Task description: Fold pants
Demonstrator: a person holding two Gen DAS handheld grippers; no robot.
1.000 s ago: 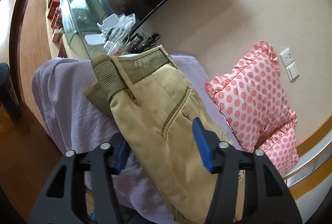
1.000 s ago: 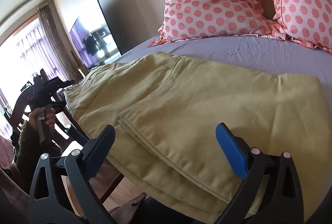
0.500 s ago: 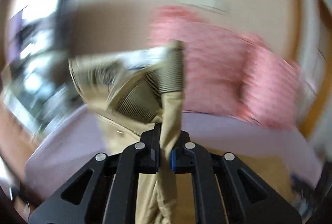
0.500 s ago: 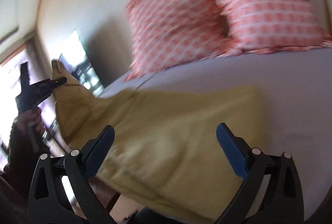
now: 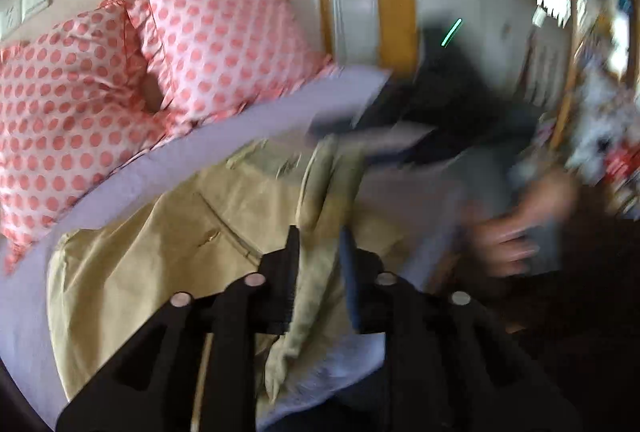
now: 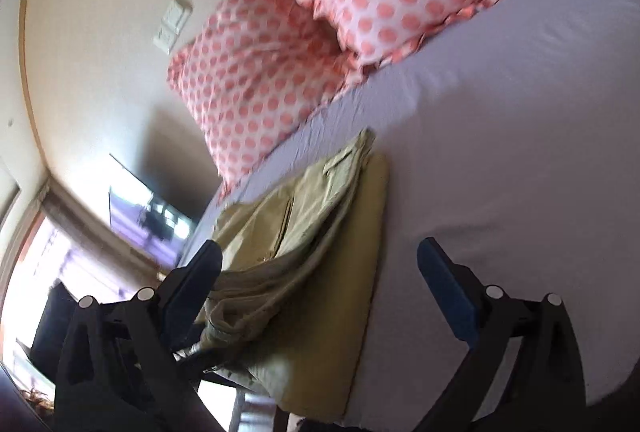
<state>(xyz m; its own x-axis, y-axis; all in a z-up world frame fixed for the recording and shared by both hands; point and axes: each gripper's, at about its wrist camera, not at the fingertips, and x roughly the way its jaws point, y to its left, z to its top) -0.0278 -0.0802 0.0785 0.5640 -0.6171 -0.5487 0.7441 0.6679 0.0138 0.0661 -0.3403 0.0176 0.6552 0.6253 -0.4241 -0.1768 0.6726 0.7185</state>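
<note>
Your left gripper (image 5: 316,252) has its jaws clenched on a bunched strip of the khaki pants (image 5: 160,272); the fabric rises between the jaws and drapes down past them toward the camera. The remainder of the garment lies on the bed (image 5: 132,167), which is covered in a lavender sheet. From the left wrist view the pants spread to the left of the jaws, with a slanted pocket seam visible on the upper layer.

Your right gripper (image 6: 320,264) has its jaws released, spread wide, with nothing between them. Its left jaw sits just beside the near edge of the pants (image 6: 304,232); whether it touches the cloth cannot be determined. Its right jaw, with a blue pad, hangs over bare sheet (image 6: 500,151).

From the right wrist view the pants lie in stacked layers near the edge of the bed. A darker, wrinkled upper layer is set over a smoother, yellower lower layer that extends past it on the right side. The near end hangs over the mattress edge.

Two pink polka-dot pillows (image 6: 340,11) rest at the head of the bed, well apart from the pants. A white switch plate (image 6: 172,23) is mounted on the wall beside them.

The right side of the left wrist view is motion-blurred; a hand (image 5: 516,232) holding a dark grip is discernible there, with no further detail readable.
</note>
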